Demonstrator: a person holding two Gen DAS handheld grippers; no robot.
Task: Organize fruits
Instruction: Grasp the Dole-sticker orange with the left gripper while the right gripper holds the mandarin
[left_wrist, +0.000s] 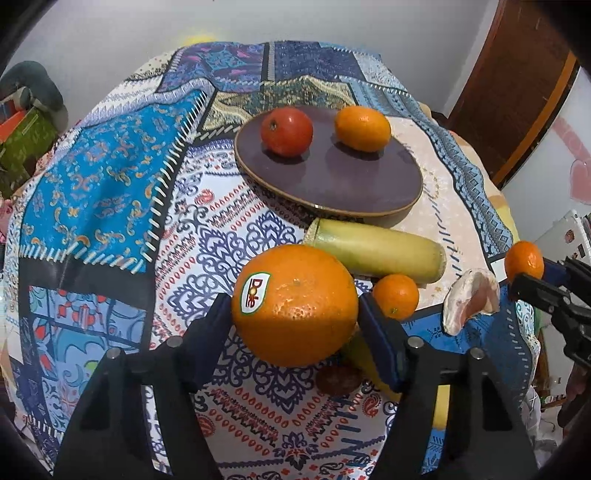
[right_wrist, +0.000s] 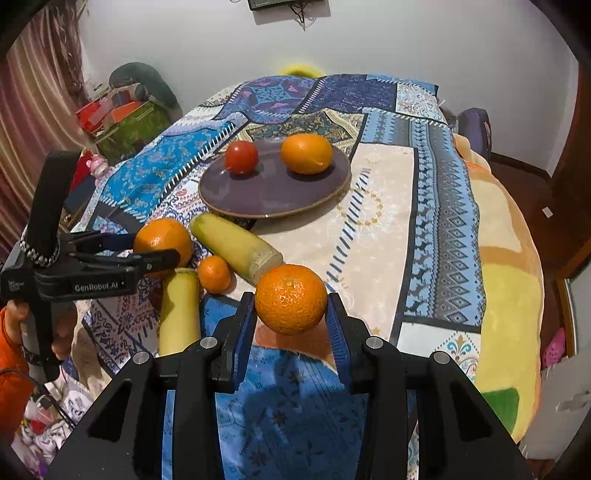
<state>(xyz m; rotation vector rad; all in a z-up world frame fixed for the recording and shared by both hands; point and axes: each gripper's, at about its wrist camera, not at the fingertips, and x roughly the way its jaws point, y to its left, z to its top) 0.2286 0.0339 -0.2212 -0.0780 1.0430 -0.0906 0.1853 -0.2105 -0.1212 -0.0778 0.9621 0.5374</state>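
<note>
A: What is each hand holding?
B: The left gripper (left_wrist: 295, 314) clamps a big dimpled orange (left_wrist: 294, 305) with a sticker; the right gripper (right_wrist: 291, 314) squeezes a tangerine (right_wrist: 291, 299).
A: And the plate?
B: Ahead of both, the round purple plate (left_wrist: 354, 181) holds a smooth tomato (left_wrist: 286, 131) and another orange (left_wrist: 362, 127).
A: Anything in one view only?
B: A peeled segment (left_wrist: 471, 299), left view only.

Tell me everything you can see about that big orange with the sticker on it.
The big orange is round, bright and dimpled, with a white, red-lettered Dole sticker on its side. The left gripper has it clamped between blue-padded jaws, apparently raised above the patterned tablecloth, near the purple plate.
</note>
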